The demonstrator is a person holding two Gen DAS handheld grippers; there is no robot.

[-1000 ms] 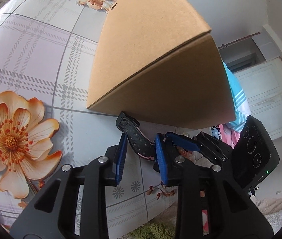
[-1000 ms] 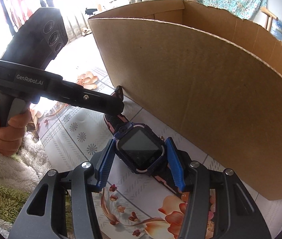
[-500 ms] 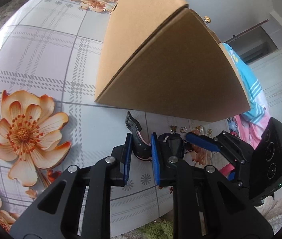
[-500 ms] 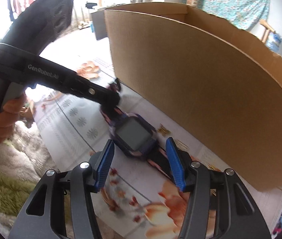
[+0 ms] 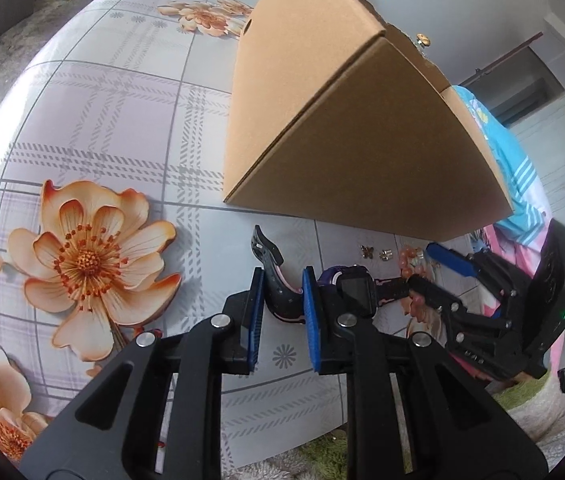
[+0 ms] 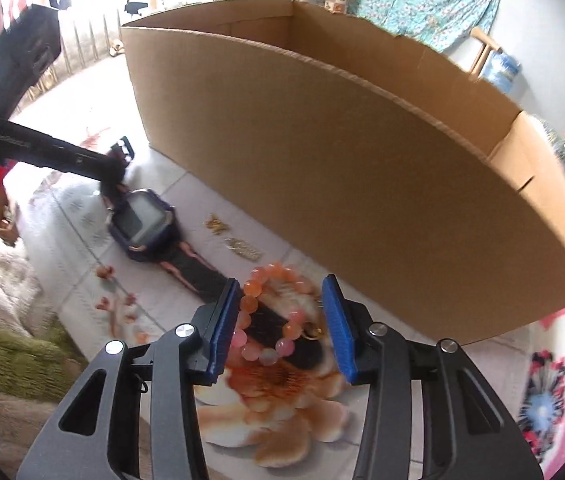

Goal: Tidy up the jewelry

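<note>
Between the blue pads of your left gripper (image 5: 280, 312) sits the near strap of the smartwatch (image 5: 352, 288), and the pads look closed against it, though a sliver of gap shows on the left pad's side, so the clamp is not certain. Just right of those fingers lies the watch's dark square face, with its far strap running on toward your right gripper (image 5: 430, 268). Ahead of both tools stands the open cardboard box (image 5: 362, 128), resting on the floral tablecloth (image 5: 94, 120), its near wall close beyond the watch. From your right gripper (image 6: 282, 320), the jaws are apart and straddle the orange bead bracelet (image 6: 260, 312), which lies on the cloth partly over the watch's strap end; the left pad touches or nearly touches the beads, the right pad stands clear of them. Ahead and to the left of that tool the smartwatch (image 6: 142, 224) lies face up, with your left gripper (image 6: 110, 164) at its far strap. Two small gold earrings (image 6: 242, 248) lie on the cloth between the watch and the box wall (image 6: 342, 184).
</note>
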